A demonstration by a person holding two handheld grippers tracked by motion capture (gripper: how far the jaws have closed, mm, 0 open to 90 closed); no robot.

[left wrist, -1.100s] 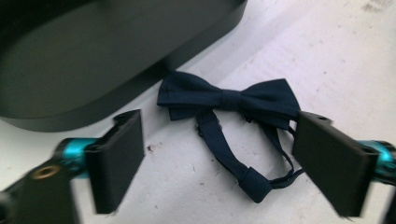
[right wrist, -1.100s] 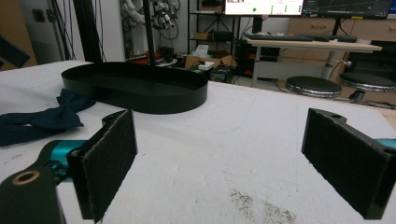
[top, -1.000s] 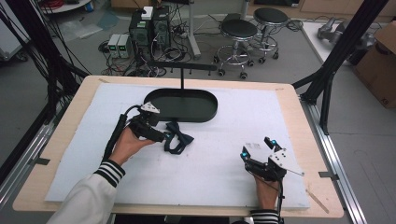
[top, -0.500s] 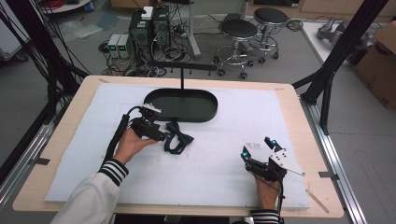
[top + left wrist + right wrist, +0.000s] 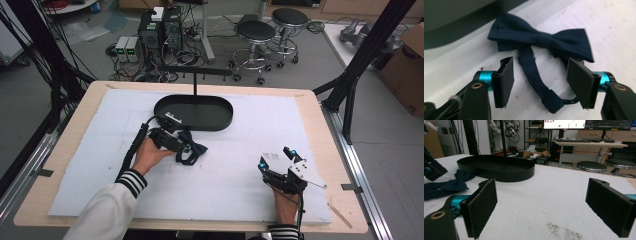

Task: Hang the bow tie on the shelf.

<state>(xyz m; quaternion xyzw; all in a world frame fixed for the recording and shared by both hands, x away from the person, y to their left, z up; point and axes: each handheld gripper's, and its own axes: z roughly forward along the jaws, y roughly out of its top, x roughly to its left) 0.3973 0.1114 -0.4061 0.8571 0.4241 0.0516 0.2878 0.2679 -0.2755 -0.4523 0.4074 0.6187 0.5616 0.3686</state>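
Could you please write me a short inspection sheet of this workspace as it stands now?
Surface: white mat on a wooden table, with specks of dirt.
Job's things: navy bow tie lies flat on the mat, strap looping toward the camera; black oval tray with an upright stand sits just behind it.
Clutter: nothing seen on the mat.
Grippers: left gripper straddles the strap, jaws just been closing, pads not yet touching; right gripper open over bare mat.
Cables: one trails from the left gripper.
Surroundings: stools, computer boxes, cardboard box.
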